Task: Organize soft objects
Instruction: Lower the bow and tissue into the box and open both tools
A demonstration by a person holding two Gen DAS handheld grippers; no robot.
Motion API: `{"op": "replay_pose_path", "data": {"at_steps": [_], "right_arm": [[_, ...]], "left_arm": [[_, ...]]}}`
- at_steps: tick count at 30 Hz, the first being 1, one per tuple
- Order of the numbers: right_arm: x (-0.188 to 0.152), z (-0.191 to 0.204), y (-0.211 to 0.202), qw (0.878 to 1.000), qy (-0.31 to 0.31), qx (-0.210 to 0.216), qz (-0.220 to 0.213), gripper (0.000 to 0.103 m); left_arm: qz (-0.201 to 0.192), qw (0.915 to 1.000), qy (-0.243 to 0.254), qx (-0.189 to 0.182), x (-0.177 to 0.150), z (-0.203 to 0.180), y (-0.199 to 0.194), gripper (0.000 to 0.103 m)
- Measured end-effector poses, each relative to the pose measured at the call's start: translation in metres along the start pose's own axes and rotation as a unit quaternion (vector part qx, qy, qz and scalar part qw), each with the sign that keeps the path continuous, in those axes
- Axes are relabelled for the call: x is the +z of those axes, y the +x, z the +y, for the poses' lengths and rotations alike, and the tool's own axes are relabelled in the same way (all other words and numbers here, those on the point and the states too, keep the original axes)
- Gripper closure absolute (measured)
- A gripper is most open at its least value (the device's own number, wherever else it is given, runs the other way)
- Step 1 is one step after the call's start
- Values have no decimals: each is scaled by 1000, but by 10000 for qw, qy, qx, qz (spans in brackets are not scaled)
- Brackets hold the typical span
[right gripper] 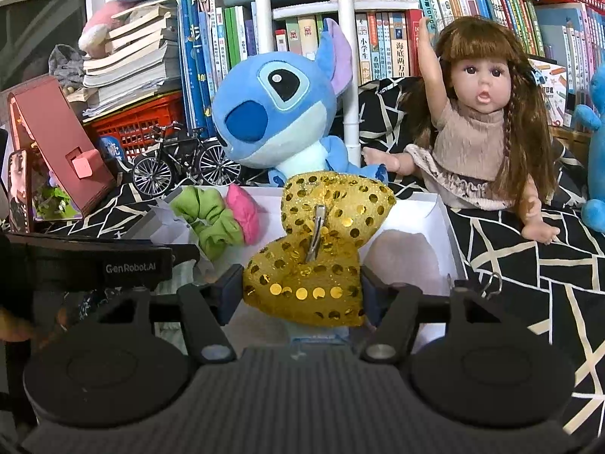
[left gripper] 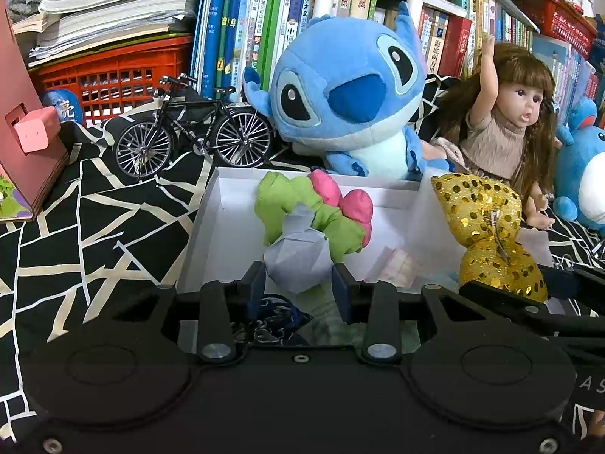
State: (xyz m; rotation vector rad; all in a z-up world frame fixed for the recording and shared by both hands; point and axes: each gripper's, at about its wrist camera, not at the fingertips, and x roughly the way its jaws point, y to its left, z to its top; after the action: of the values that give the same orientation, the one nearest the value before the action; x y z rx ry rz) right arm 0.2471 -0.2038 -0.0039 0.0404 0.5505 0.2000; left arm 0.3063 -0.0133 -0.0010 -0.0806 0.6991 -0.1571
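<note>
My left gripper (left gripper: 298, 287) is shut on a soft scrunchie of green, pink and pale lilac cloth (left gripper: 302, 223), held above the white box (left gripper: 204, 219). My right gripper (right gripper: 300, 291) is shut on a gold sequin bow (right gripper: 321, 242) with a metal clip on its back, also above the white box (right gripper: 442, 227). The bow shows at the right of the left wrist view (left gripper: 487, 227); the scrunchie shows at the left of the right wrist view (right gripper: 215, 219). Small cloth items lie in the box bottom, partly hidden.
A blue plush (left gripper: 340, 94), a long-haired doll (left gripper: 506, 125) and a model bicycle (left gripper: 193, 132) stand behind the box on black-and-white cloth (left gripper: 94, 227). Bookshelves and a red crate (left gripper: 113, 75) are behind. A pink stand (left gripper: 26, 143) is left, another blue plush (left gripper: 582, 174) right.
</note>
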Motion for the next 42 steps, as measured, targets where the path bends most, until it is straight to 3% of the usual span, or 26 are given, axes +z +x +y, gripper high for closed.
{"op": "replay_pose_path", "data": {"at_steps": [16, 23, 31, 42], "right_arm": [[-1, 0, -2, 10000, 55, 34, -11, 32], [-1, 1, -7, 9999, 76, 38, -60, 27], [-1, 2, -16, 9999, 61, 34, -128, 20], [1, 4, -33, 9995, 56, 34, -320, 15]], "left_arm": [[-5, 10000, 15, 7, -1, -1, 0, 61], [-64, 10000, 28, -1, -2, -1, -6, 51], [-193, 9998, 6, -10, -1, 1, -19, 30], [-408, 9991, 40, -61, 0, 1, -43, 18]]}}
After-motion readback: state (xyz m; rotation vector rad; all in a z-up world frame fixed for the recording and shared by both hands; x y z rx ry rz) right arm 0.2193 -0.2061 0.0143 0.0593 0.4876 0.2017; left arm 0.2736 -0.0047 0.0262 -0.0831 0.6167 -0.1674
